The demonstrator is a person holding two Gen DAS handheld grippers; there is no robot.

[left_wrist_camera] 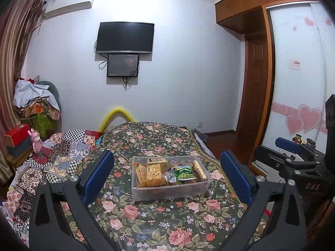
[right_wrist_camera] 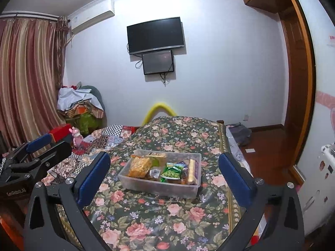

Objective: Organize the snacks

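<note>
A clear plastic bin point(left_wrist_camera: 167, 194) stands on the floral tablecloth point(left_wrist_camera: 157, 226), a little ahead of both grippers. Inside lie golden-orange snack packs point(left_wrist_camera: 153, 173), a green pea packet point(left_wrist_camera: 184, 172) and a biscuit roll point(left_wrist_camera: 199, 170). My left gripper point(left_wrist_camera: 166, 155) is open, its blue pads wide apart with nothing between them, and the bin shows in the gap beyond. My right gripper point(right_wrist_camera: 165, 156) is open and empty too, facing the same bin point(right_wrist_camera: 157, 188) from slightly right. In the right wrist view the green packet point(right_wrist_camera: 171, 172) and roll point(right_wrist_camera: 192, 171) lie at the bin's right.
A bed with a patchwork quilt point(left_wrist_camera: 58, 156) and a pink bunny figure point(left_wrist_camera: 35, 140) lies left of the table. The table's right edge drops to a wooden floor point(right_wrist_camera: 268, 146) beside a sliding wardrobe door point(left_wrist_camera: 297, 83). A television point(left_wrist_camera: 125, 37) hangs on the far wall.
</note>
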